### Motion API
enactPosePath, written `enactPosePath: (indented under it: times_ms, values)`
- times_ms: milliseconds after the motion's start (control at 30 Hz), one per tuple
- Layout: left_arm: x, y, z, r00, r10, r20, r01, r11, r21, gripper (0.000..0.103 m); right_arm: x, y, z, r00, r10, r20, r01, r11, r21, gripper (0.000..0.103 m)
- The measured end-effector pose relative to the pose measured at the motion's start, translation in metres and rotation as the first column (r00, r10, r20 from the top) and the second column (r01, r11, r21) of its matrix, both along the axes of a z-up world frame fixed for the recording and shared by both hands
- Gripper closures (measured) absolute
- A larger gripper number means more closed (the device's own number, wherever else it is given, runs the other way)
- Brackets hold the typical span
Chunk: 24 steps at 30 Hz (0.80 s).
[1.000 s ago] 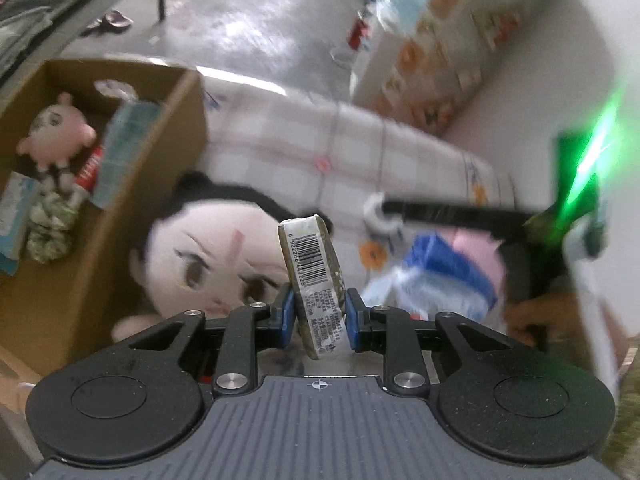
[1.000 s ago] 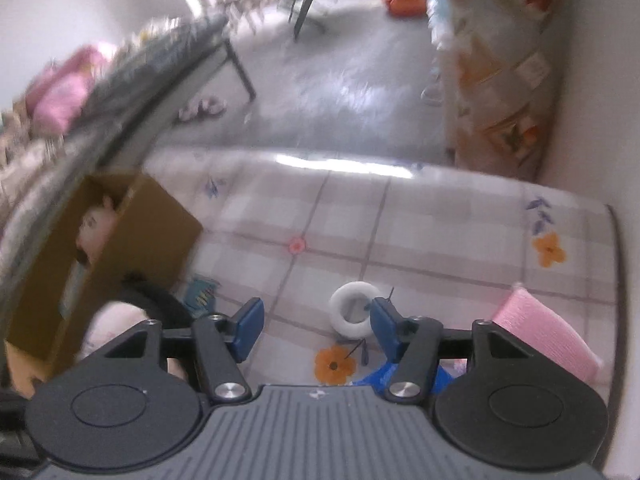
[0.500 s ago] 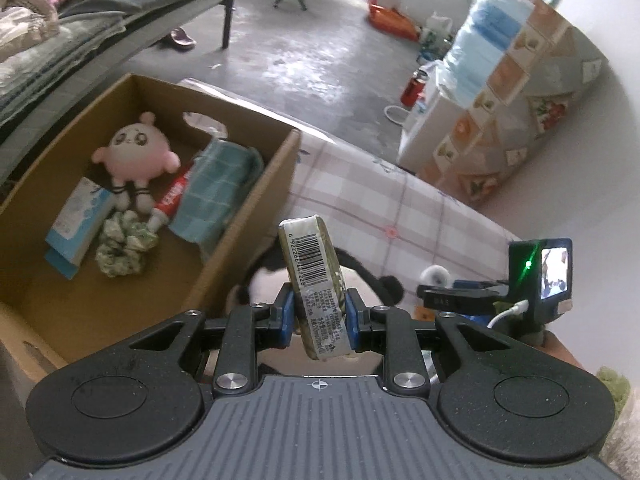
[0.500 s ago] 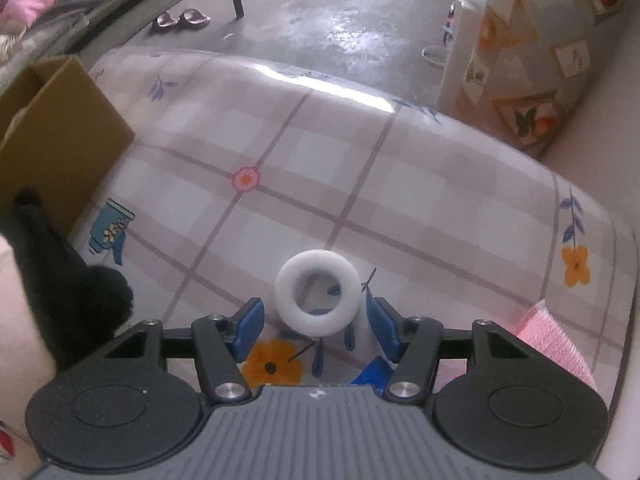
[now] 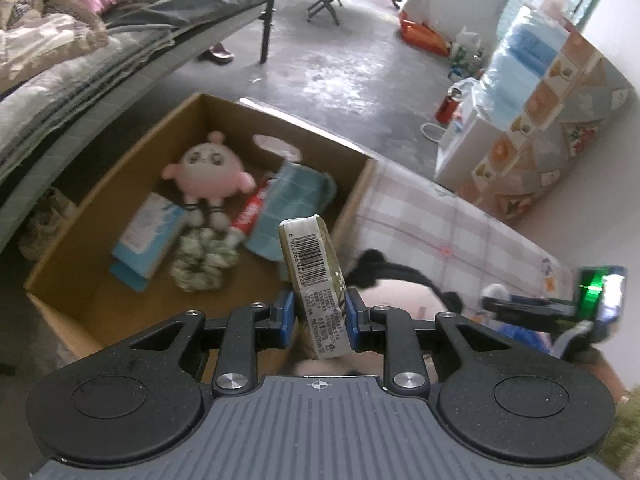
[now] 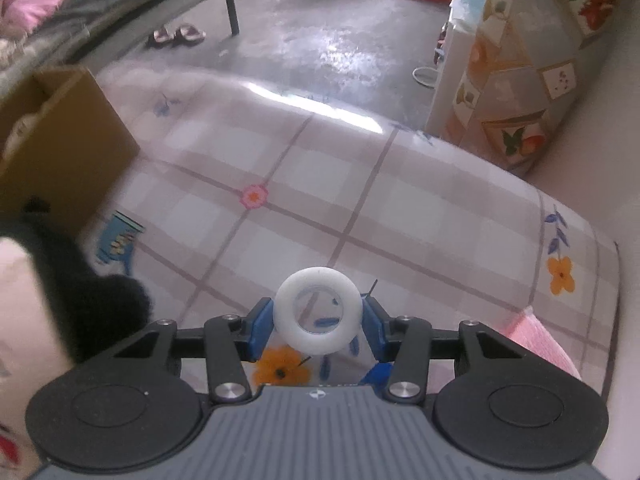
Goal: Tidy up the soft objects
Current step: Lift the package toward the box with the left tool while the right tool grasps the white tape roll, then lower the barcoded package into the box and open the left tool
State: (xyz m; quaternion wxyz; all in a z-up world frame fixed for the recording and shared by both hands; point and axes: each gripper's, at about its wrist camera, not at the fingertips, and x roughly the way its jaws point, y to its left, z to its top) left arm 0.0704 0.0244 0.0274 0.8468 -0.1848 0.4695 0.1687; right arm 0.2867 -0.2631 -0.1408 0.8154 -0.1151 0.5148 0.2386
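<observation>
the left gripper (image 5: 319, 316) is clamped on a small green packet (image 5: 316, 280) with a barcode, its blue pads pressed to both sides, and holds it upright near the edge of the cardboard box (image 5: 72, 240). inside the box lie a pink plush toy (image 5: 208, 172), a teal cloth (image 5: 292, 200), a red tube (image 5: 250, 214), a scrunchie (image 5: 202, 258) and a blue-and-white pack (image 5: 146, 236). a black-haired doll (image 5: 400, 284) lies on the checked cloth (image 6: 320, 184) just beside the box. the right gripper (image 6: 318, 326) is closing around a white ring (image 6: 318, 312) that sits between its fingers on the cloth, with the left pad about touching it and a thin gap at the right.
</observation>
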Motion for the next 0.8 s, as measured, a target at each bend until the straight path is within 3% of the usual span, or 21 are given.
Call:
enactPosePath:
  times_ms: [133, 267, 500, 567, 633, 733, 800]
  values:
    - [-0.015, 0.031, 0.005, 1.000, 0.006, -0.031, -0.006, 1.000, -0.001, 0.079, -0.024, -0.011, 0.040, 0.999, -0.037, -0.008, 0.037, 0.996, 0.086, 0.052]
    - [-0.028, 0.063, 0.012, 0.999, -0.011, -0.048, 0.008, 0.999, -0.053, 0.079, -0.066, -0.014, 0.091, 0.997, -0.060, -0.048, 0.068, 0.979, 0.192, 0.052]
    - [-0.031, 0.098, 0.020, 0.988, -0.145, -0.057, 0.138, 0.984, -0.109, 0.079, -0.139, 0.015, 0.152, 0.969, -0.086, -0.232, 0.174, 0.904, 0.390, 0.052]
    - [-0.024, 0.108, 0.005, 0.985, -0.165, -0.056, 0.154, 0.975, -0.162, 0.079, -0.155, 0.036, 0.160, 0.961, -0.085, -0.265, 0.197, 0.880, 0.433, 0.052]
    - [-0.011, 0.119, -0.020, 0.978, -0.201, -0.064, 0.178, 0.949, -0.261, 0.079, -0.164, 0.057, 0.160, 0.959, -0.091, -0.270, 0.209, 0.868, 0.450, 0.052]
    - [0.014, 0.130, -0.067, 0.963, -0.239, -0.124, 0.176, 0.907, -0.381, 0.079, -0.173, 0.085, 0.156, 0.952, -0.118, -0.282, 0.242, 0.856, 0.457, 0.052]
    - [0.029, 0.133, -0.096, 0.950, -0.266, -0.165, 0.176, 0.891, -0.419, 0.079, -0.178, 0.099, 0.151, 0.948, -0.142, -0.286, 0.265, 0.849, 0.457, 0.052]
